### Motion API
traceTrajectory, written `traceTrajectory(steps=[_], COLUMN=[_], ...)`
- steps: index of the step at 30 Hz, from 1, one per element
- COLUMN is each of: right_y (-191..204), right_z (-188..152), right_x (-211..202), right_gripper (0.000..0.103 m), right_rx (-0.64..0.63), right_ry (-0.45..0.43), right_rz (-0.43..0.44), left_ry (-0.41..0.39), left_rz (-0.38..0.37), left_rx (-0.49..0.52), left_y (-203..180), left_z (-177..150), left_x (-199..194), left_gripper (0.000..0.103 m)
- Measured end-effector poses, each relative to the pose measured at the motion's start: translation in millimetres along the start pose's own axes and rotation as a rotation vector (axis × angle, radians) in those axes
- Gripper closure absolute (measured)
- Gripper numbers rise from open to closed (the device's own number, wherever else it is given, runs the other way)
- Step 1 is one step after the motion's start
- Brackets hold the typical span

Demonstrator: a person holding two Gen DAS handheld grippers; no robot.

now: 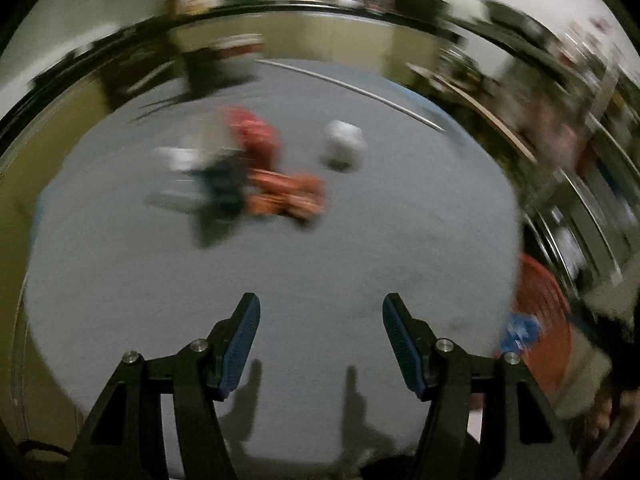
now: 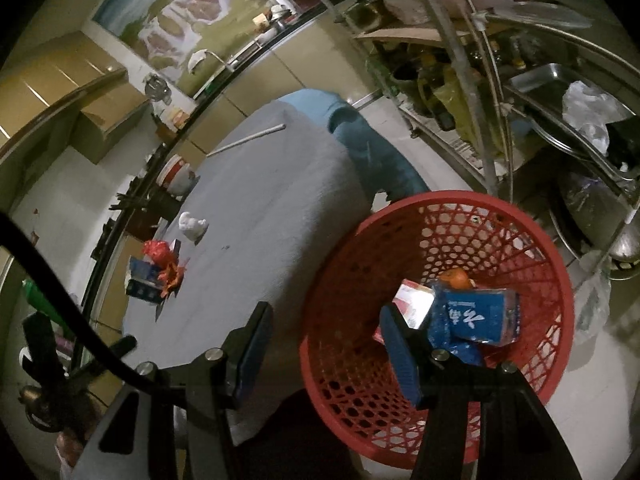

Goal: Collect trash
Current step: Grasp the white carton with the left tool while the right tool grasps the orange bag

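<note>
Both the left gripper (image 1: pixel 321 344) and right gripper (image 2: pixel 326 346) are partly open and hold nothing. Trash pile (image 1: pixel 256 168) sits far across the table (image 1: pixel 280 264); basket (image 2: pixel 520 216) waits right. Reach slowly, grab one piece.

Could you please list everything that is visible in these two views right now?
table: one, covered in grey cloth, centre.
basket: one, red plastic mesh, on the floor beside the table.
blue carton: one, crumpled, inside the basket.
red and white box: one, inside the basket, next to the blue carton.
orange item: one, inside the basket, kind unclear.
white crumpled paper: one, on the table's far side.
red crumpled wrapper: one, on the table.
orange wrapper: one, beside the red one.
dark blue boxes: about two, in the same pile.
thin rod: one, pale, far end of the table.
shelf rack: one, metal, cluttered, behind the basket.
left gripper: black with blue pads, open, empty.
right gripper: black with blue pads, open, empty.
</note>
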State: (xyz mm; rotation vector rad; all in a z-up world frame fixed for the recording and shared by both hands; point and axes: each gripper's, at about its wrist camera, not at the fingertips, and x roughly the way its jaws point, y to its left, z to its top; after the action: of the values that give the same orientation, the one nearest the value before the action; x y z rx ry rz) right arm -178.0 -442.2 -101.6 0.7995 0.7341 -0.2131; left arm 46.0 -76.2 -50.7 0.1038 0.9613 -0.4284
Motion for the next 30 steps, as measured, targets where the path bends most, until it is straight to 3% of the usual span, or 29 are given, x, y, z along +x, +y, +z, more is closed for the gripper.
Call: traceTrajectory(steps=[6, 10, 12, 21, 24, 30], right_y=[16, 23, 26, 34, 45, 94], right_z=[-4, -8, -10, -9, -8, -2], right_x=[8, 11, 13, 16, 22, 45], right_gripper=[0.044, 0.044, 0.044, 0.044, 0.044, 0.044], right_rx=[-0.03, -0.043, -0.049, -0.066, -0.093, -0.222], right_ry=[0.021, 0.035, 0.044, 0.051, 0.058, 0.071], right_rz=[0.011, 0.016, 0.015, 0.024, 0.03, 0.067], left_ry=[-0.082, -0.077, -0.069, -0.054, -0.051, -0.078], left_rz=[0.035, 0.003, -0.011, 0.105, 0.105, 0.02], left_rx=[-0.202, -0.276, -0.291, -0.27, -0.236, -0.178], left_y=[60, 69, 66, 59, 61, 68], left_z=[31, 54, 64, 83, 81, 65], left_x=[-6, 11, 21, 67, 72, 47], left_gripper=[0.029, 0.027, 0.027, 0.028, 0.064, 0.065])
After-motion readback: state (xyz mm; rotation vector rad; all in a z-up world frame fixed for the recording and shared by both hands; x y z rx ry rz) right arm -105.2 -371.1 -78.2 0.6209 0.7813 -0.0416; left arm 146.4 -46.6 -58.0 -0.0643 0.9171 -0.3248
